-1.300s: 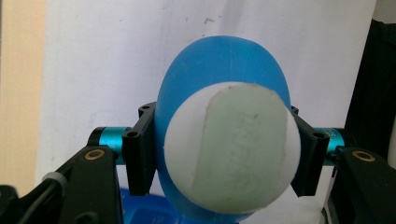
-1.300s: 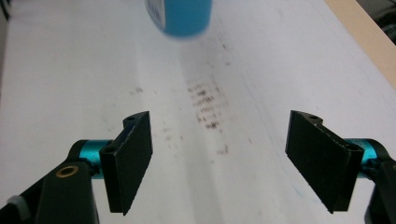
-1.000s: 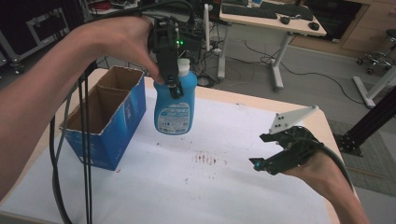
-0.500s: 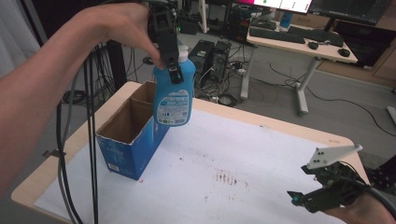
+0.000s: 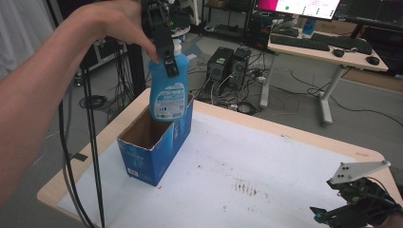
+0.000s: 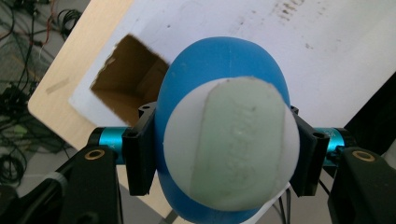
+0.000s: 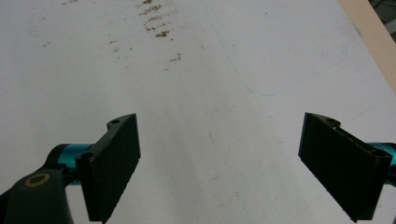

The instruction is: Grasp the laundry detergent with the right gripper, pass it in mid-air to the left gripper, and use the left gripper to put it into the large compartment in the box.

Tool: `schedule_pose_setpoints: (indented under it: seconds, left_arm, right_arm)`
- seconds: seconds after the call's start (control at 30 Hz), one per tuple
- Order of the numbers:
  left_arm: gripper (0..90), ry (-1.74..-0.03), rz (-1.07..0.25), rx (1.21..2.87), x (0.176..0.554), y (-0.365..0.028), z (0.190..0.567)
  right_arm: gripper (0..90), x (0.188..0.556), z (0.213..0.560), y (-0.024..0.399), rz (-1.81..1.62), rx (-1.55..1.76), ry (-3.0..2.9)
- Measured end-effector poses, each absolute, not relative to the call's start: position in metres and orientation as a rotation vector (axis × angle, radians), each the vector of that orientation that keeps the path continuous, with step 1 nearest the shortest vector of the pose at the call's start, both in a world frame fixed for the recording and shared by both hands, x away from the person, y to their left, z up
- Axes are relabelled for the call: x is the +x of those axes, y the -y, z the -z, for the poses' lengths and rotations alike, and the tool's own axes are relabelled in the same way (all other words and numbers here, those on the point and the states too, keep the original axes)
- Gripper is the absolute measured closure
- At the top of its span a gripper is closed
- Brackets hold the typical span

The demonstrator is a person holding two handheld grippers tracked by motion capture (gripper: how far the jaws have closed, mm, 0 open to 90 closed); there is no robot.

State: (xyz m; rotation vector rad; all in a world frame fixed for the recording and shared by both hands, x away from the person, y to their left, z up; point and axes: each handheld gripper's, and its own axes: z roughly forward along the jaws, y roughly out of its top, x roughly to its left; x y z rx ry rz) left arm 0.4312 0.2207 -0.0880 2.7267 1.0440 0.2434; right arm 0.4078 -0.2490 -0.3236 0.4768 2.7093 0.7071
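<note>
High view, near edge: the right gripper [image 5: 354, 209] rests low over the white-covered worktop [image 5: 266, 175], jaws apart and empty after just opening. Farther off, the left gripper [image 5: 164, 50] is clamped on the blue plastic detergent bottle [image 5: 166, 92], suspended above the open blue cardboard box [image 5: 157, 142]. Lifting is done; lowering into the box remains.

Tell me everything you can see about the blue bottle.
The bottle is blue plastic with a white cap and a printed blue-and-white label on its front. It hangs upright in the air, its base just above the open top of the blue box, not touching it. The left gripper is shut on its upper part, one black jaw on each side. From above, in the left gripper view, the cap looks round with a pale green flat top.
</note>
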Motion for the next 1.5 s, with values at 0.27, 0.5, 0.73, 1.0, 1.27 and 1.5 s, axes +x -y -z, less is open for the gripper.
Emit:
schedule_pose_setpoints:
  seconds: [0.27, 0.5, 0.73, 1.0, 1.27, 1.5]
  left_arm:
    - [37.9, -1.213, -0.238, 2.664, 0.429, -0.244, 0.092]
    - [37.9, -1.256, -0.243, 2.669, 0.427, -0.252, 0.101]
    - [37.9, -1.228, -0.212, 2.687, 0.427, -0.255, 0.128]
    - [37.9, -1.11, -0.16, 2.737, 0.43, -0.257, 0.162]
    - [37.9, -0.967, -0.131, 2.8, 0.434, -0.259, 0.198]
    - [37.8, -0.845, -0.104, 2.86, 0.438, -0.259, 0.223]
  right_arm:
    - [12.3, 0.41, 0.328, 0.25, -0.704, 0.489, -2.711]
    - [12.3, 0.41, 0.329, 0.25, -0.704, 0.499, -2.707]
    - [12.3, 0.408, 0.333, 0.247, -0.691, 0.494, -2.718]
    - [12.3, 0.407, 0.338, 0.247, -0.682, 0.509, -2.72]
    - [12.3, 0.405, 0.347, 0.248, -0.662, 0.518, -2.738]
    - [12.3, 0.405, 0.352, 0.247, -0.655, 0.517, -2.74]
